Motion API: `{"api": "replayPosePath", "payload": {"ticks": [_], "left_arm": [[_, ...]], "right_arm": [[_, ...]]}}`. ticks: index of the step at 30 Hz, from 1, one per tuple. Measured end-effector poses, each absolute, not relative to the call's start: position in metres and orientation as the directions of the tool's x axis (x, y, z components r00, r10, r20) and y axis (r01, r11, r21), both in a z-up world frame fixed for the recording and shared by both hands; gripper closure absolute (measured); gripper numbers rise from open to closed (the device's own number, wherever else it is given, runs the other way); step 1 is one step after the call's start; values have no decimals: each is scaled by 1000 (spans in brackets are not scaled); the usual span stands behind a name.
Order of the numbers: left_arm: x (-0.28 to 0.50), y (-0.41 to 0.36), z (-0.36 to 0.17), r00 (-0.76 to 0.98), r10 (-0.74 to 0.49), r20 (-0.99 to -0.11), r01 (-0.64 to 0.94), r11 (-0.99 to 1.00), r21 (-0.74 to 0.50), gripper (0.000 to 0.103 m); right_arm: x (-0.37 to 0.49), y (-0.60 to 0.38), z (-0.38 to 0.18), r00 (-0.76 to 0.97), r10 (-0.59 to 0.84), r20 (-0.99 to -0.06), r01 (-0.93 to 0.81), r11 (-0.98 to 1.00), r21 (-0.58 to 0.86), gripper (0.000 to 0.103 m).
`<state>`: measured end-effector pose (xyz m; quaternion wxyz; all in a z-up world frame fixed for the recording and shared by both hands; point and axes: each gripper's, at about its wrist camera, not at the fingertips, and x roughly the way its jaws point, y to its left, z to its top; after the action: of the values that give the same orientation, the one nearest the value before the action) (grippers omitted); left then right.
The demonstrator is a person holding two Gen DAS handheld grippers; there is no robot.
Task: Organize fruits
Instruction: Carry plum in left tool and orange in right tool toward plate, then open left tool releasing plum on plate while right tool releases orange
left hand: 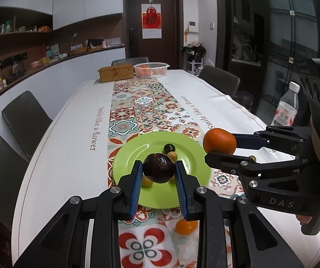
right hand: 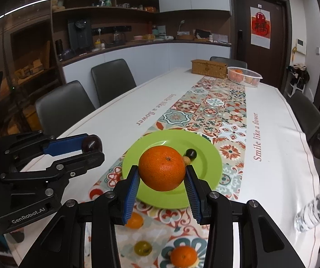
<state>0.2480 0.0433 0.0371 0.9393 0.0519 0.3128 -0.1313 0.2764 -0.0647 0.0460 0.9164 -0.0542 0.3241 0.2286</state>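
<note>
Green plate (left hand: 189,156) sits near the table's (left hand: 70,122) front edge; left gripper (left hand: 158,174) pinches a dark plum (left hand: 158,167) above it, right gripper (right hand: 162,177) clamps an orange (right hand: 162,167) alongside

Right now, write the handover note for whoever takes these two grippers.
Left gripper: shut on a dark round fruit, held above the green plate.
Right gripper: shut on a large orange, also above the plate.
Done: a dark berry and a small tan fruit lie on the plate.
Left: oranges and a yellow-green fruit lie loose on the runner. The white basket at the far end holds more oranges.
</note>
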Motion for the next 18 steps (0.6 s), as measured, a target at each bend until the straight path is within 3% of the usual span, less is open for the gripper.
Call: {"api": "replayPosePath", "payload": {"ticks": [18], "left_arm": [[343, 68, -19, 658, -222, -719, 266, 963, -53, 74]], "right_arm": [[363, -41, -8, 581, 361, -730, -469, 881, 63, 61]]}}
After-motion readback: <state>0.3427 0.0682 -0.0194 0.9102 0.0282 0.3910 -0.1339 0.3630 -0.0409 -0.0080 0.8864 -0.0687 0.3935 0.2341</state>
